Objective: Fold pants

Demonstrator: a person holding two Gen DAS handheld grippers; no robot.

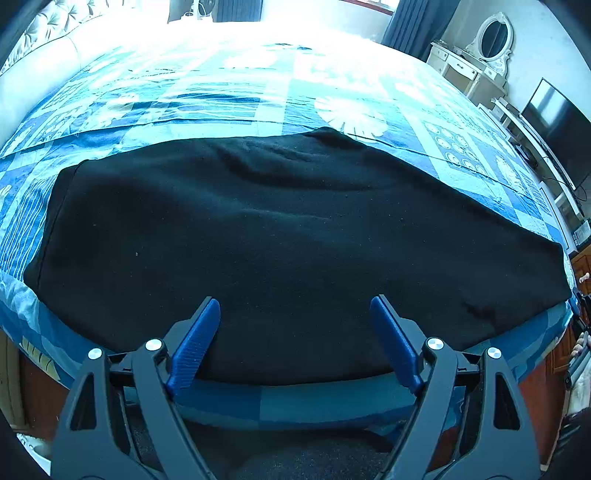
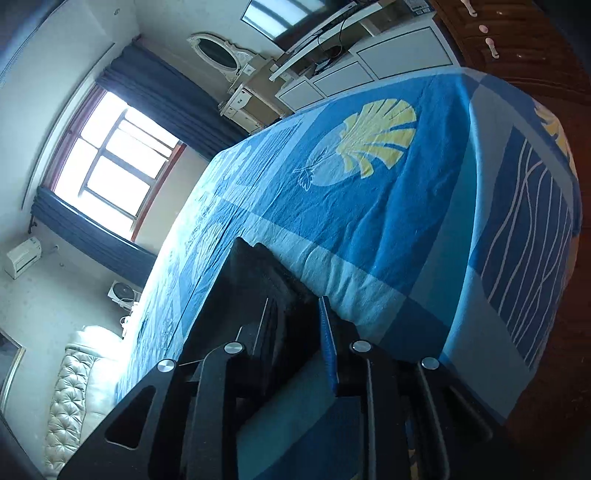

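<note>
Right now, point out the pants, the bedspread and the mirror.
pants [image 1: 280, 229]: left wrist view, middle of the black fabric.
bedspread [image 2: 406, 206]: right wrist view, bare blue patch.
mirror [image 1: 494, 35]: left wrist view, oval glass.

The pants [image 1: 288, 240] are plain black. The bedspread [image 1: 258, 107] is a patchwork of blues with white leaf prints, a yellow shell [image 2: 376, 136] and wavy white lines. Both grippers are black with blue pads [image 1: 195, 339]. The curtains [image 2: 166, 92] are navy.

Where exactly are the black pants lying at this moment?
In the left wrist view, the black fabric pants lie spread flat on the blue patterned bedspread, near its front edge, just ahead of the open left gripper.
</note>
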